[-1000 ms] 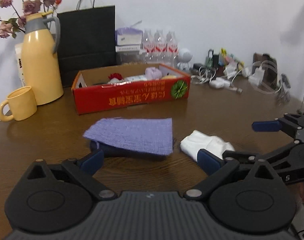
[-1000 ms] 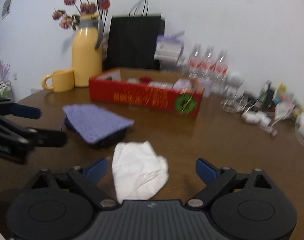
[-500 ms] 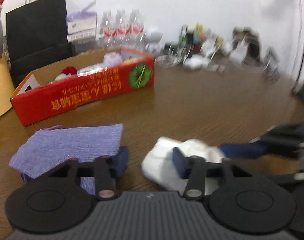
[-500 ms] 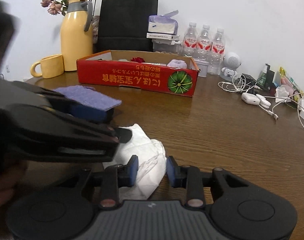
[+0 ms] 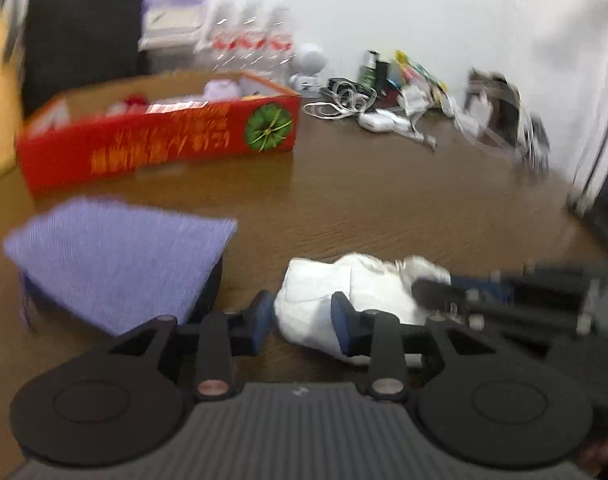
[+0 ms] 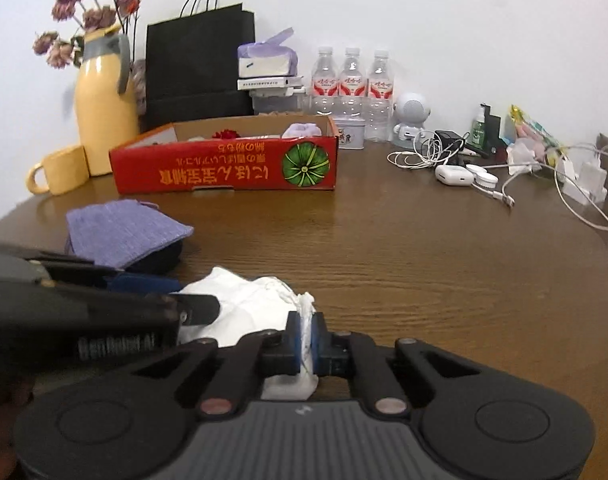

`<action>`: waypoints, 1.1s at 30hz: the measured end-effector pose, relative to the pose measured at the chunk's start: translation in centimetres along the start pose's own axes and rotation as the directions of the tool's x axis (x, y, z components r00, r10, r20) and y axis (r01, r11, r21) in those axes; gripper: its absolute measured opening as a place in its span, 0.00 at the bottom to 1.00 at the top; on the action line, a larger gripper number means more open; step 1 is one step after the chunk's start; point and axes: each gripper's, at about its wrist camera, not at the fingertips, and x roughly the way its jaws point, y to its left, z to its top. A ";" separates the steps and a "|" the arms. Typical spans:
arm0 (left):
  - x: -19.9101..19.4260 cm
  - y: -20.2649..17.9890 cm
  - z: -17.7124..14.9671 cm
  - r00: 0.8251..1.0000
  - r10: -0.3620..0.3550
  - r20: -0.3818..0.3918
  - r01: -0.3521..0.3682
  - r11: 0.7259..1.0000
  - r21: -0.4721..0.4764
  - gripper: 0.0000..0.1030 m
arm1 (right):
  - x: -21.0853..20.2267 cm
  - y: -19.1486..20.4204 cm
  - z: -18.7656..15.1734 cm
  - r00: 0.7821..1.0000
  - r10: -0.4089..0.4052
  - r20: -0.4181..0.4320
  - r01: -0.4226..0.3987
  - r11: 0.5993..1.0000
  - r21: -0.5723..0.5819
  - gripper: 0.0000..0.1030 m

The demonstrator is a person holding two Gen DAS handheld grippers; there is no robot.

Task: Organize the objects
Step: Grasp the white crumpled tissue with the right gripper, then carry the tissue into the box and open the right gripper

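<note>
because the right gripper (image 6: 307,338) fingers clamp only a thin edge of the white cloth (image 6: 247,312), while the left gripper (image 5: 299,320) fingers stand apart around it, the cloth may slip out.

Three water bottles (image 6: 352,92); one red box (image 6: 227,168); one mug (image 6: 59,170); two cloths (image 6: 123,232).

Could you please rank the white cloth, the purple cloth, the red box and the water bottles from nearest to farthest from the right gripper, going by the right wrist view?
1. white cloth, between the right gripper fingers
2. purple cloth, left
3. red box, behind it
4. water bottles, at the wall
</note>
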 end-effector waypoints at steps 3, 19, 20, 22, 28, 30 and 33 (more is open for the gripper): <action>-1.0 0.3 -0.4 1.000 0.011 -0.024 -0.014 0.996 -0.092 0.14 | -1.1 0.3 -1.0 1.000 0.024 0.009 -0.024 1.000 0.016 0.04; -13.2 7.4 8.7 0.945 0.033 0.325 0.036 0.979 -0.202 0.07 | -5.3 3.3 11.6 0.920 0.290 0.265 -0.269 0.957 -0.113 0.04; -12.6 8.3 10.3 0.944 0.033 0.330 0.038 0.978 -0.206 0.07 | -4.4 3.7 13.4 0.912 0.294 0.285 -0.265 0.955 -0.133 0.04; -11.0 10.3 13.9 0.942 0.043 0.333 0.027 0.979 -0.204 0.07 | -1.6 4.6 17.5 0.906 0.295 0.303 -0.258 0.953 -0.156 0.04; -0.8 19.0 21.8 0.958 0.154 0.240 -0.077 0.950 -0.303 0.07 | 12.4 8.0 27.1 0.936 0.283 0.209 -0.266 0.958 -0.104 0.04; 2.9 21.6 22.5 0.956 0.217 0.196 -0.141 0.930 -0.339 0.07 | 17.6 9.3 28.2 0.946 0.289 0.148 -0.279 0.957 -0.082 0.04; 7.0 24.3 22.0 0.954 0.254 0.158 -0.181 0.911 -0.371 0.07 | 24.3 10.8 28.8 0.958 0.277 0.077 -0.272 0.960 -0.069 0.08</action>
